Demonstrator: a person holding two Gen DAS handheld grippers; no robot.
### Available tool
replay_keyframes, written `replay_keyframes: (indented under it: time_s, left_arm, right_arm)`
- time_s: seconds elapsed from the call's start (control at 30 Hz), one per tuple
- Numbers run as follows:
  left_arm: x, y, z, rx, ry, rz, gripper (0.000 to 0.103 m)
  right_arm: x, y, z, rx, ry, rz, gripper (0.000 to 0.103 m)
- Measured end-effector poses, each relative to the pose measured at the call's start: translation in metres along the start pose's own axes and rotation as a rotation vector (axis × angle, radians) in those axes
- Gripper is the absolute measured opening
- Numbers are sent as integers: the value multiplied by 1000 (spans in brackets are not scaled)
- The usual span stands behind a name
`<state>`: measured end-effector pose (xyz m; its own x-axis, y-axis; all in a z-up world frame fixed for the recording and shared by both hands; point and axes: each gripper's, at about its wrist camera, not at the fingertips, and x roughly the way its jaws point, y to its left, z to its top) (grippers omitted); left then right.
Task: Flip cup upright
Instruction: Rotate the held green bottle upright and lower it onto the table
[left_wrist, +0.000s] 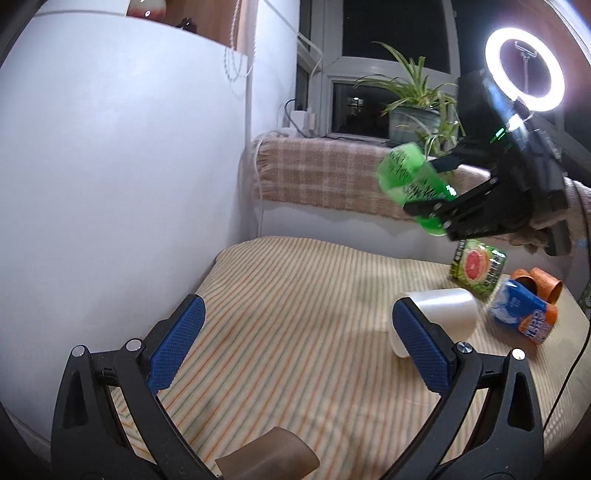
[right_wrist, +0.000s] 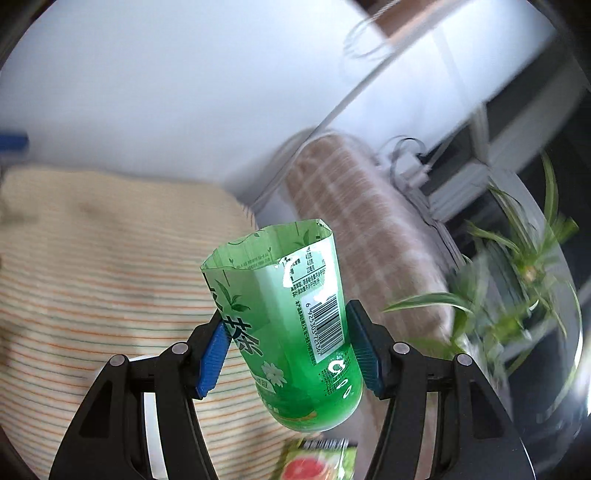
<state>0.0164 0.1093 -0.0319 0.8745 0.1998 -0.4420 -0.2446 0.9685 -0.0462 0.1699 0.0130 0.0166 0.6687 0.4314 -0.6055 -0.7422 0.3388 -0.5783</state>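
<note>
My right gripper (right_wrist: 286, 350) is shut on a green cup cut from a tea bottle (right_wrist: 291, 325). It holds the cup in the air, tilted, open end away from the camera. The same green cup (left_wrist: 410, 177) shows in the left wrist view, held high above the striped cloth by the right gripper (left_wrist: 439, 206). My left gripper (left_wrist: 295, 343) is open and empty, low over the cloth. A white cup (left_wrist: 443, 314) lies on its side just beyond its right fingertip (left_wrist: 417, 332).
A striped cloth (left_wrist: 295, 295) covers the table. On its right side lie a grapefruit-print cup (left_wrist: 476, 269), a blue and orange cup (left_wrist: 521, 314) and an orange cup (left_wrist: 539, 284). A white wall stands left; a potted plant (left_wrist: 413, 107) and ring light (left_wrist: 524, 70) behind.
</note>
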Motion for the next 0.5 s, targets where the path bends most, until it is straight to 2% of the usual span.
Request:
replay_keyframes:
  time_s: [0.17,0.37,0.5]
  left_arm:
    - [-18,-13,0,23,-17,-37,103]
    - [-32,-30,1,36,-5,-101,103]
    - [-35,-38,3,28,23,-148,103]
  right_arm:
    - [-58,-3,-16,152,-50,7,60]
    - [-120,1,-51,379,-83,20,60]
    - [-149,-4,-82,565,-78,86,60]
